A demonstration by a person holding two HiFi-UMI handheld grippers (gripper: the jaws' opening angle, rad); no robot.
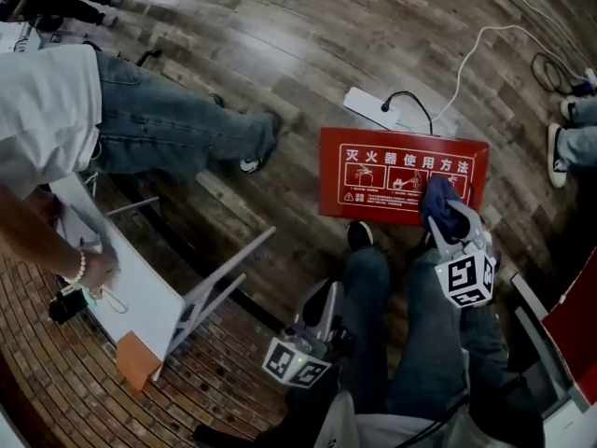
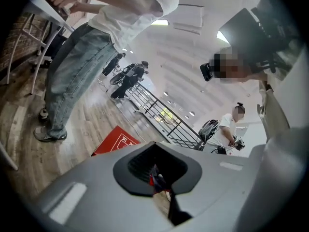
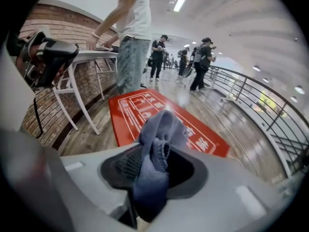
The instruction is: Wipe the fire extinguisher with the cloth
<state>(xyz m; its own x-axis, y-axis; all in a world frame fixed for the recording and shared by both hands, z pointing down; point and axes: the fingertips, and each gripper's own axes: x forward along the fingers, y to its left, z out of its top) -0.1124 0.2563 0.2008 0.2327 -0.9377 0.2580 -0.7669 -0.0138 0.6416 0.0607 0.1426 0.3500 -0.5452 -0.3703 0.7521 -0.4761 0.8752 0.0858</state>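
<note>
Right gripper (image 1: 446,217) pinches the blue cloth (image 1: 435,199) over the near right edge of the red fire extinguisher case (image 1: 373,180), which lies flat on the wood floor (image 1: 280,45), while the left gripper (image 1: 328,299) hangs near-left with its jaws together.

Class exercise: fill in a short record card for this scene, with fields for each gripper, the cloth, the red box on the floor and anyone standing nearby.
right gripper: jaws closed on the cloth, held over the box's near edge
cloth: blue, bunched, sticking out past the jaws
left gripper: jaws together, holding nothing, low beside the wearer's leg
red box: lies flat on the wood floor, white instruction print facing up
cloth touching box: cannot tell
bystander: in jeans and a white top, standing at a white table
</note>
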